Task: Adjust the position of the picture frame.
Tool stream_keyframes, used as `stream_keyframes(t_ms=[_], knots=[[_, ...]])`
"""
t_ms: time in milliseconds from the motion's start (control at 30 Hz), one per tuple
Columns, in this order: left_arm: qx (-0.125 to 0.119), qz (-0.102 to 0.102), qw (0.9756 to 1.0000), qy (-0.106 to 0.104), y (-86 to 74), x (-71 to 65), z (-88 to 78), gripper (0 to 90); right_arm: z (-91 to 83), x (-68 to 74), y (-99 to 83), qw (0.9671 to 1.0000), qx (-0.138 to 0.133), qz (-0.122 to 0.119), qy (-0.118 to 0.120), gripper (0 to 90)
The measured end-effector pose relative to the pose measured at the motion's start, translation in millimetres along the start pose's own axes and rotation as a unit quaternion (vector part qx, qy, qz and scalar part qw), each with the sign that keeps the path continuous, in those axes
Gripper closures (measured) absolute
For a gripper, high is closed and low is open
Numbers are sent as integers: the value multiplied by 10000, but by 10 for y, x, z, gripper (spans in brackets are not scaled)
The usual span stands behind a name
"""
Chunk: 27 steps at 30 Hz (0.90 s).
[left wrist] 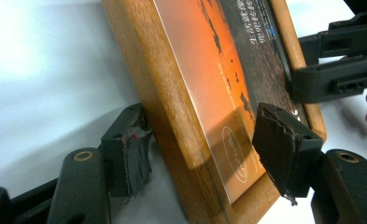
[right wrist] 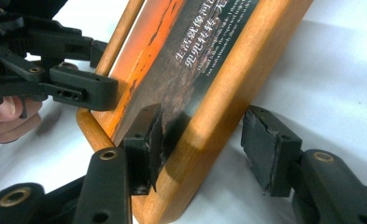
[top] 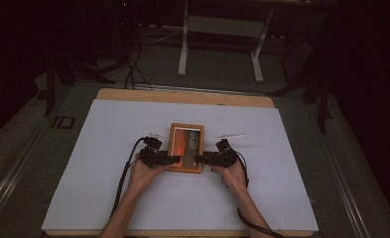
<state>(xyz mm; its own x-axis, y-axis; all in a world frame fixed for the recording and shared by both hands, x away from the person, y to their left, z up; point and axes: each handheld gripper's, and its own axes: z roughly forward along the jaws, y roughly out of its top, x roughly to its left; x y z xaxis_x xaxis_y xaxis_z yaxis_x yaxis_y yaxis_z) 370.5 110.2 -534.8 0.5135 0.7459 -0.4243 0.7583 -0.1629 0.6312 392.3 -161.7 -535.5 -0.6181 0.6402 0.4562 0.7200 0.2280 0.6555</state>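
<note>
A wooden picture frame (top: 186,141) with an orange and dark print lies flat on the white sheet (top: 133,198). My left gripper (top: 175,159) reaches in from the left at the frame's near corner. In the left gripper view its jaws (left wrist: 202,140) straddle the frame's side rail (left wrist: 172,107): one pad (left wrist: 125,158) sits beside the outer edge, and the other hangs over the glass, clear of the rail. My right gripper (top: 198,159) comes from the right. Its jaws (right wrist: 204,130) straddle the opposite rail (right wrist: 228,70), with the outer pad (right wrist: 265,149) standing off the wood. Both are open.
A thin white stick (top: 229,135) lies on the sheet just right of the frame. The sheet covers a wooden tabletop (top: 182,96). Beyond the table stand a white desk's legs (top: 183,44) on a dark floor with cables. A hand holds each gripper.
</note>
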Motion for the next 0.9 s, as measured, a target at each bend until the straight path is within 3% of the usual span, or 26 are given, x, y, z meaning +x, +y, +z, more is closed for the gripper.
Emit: stream_keyframes(t_ms=[200,367,633,767,900], knots=[[55,25,10000,-14,-59,-67,-20,396,-44,10,-22,10000,-14,46,-24,499],[152,-8,9998,-161,-106,-154,-11,403,-119,23,-99,9998,-119,133,-17,515],[275,106,9992,-283,-131,-268,-11,420,-249,117,-134,9998,-125,-28,-167,553],[273,134,9989,-349,-128,-255,-6,422,-267,108,-163,9998,-132,20,-113,561],[283,33,9985,-476,-127,-207,11,420,-233,47,-176,9998,-106,155,23,540]])
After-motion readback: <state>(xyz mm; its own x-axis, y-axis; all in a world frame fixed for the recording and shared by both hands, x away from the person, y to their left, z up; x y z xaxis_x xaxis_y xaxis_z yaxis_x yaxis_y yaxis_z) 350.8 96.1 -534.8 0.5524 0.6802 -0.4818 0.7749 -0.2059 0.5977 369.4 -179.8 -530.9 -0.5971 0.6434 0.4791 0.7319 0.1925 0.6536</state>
